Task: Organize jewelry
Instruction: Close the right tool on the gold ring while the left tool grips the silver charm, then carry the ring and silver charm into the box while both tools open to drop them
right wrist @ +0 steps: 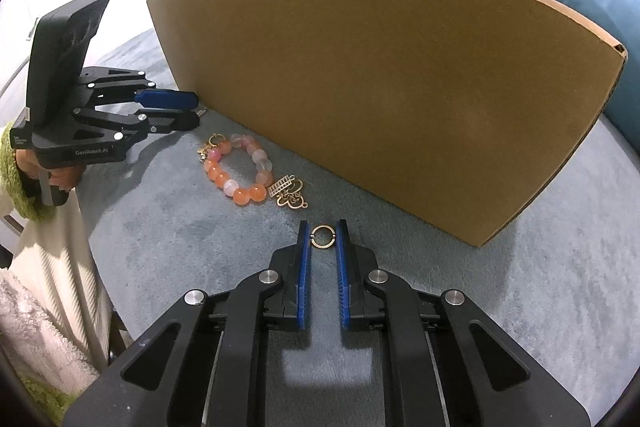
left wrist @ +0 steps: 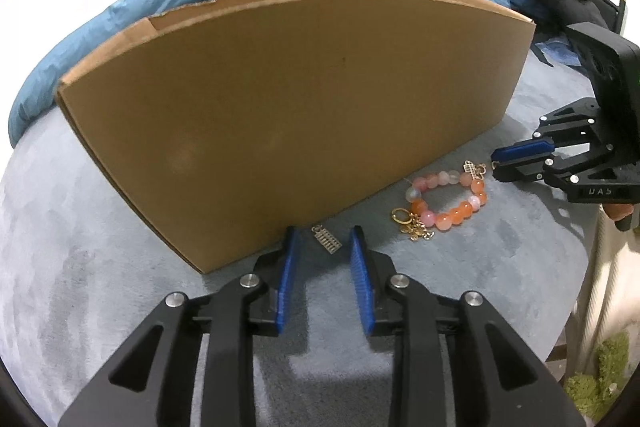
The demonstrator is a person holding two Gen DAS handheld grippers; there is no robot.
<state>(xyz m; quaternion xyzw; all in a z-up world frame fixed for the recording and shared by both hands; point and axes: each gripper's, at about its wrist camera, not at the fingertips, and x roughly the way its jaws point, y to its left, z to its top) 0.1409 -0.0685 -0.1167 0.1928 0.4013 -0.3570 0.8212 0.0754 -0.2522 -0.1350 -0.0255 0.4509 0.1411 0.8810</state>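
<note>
Clearly, both tools were poised over very small pieces on the grey plush bed cover, which made a miss likely. The right gripper had its jaws parted around a gold ring, the blue pads just beside it on either side but not visibly pressing; a thin hoop lying flat could slip under the pads or tip and spring out as they shut. The left gripper likewise held its jaws released, straddling a small gold abacus charm right against the foot of the cardboard box; its left pad might catch the box wall and shove it. Between the 2 tools lay a pink and orange bead bracelet with gold charms touching it, and a careless sweep could drag or tangle them.
</note>
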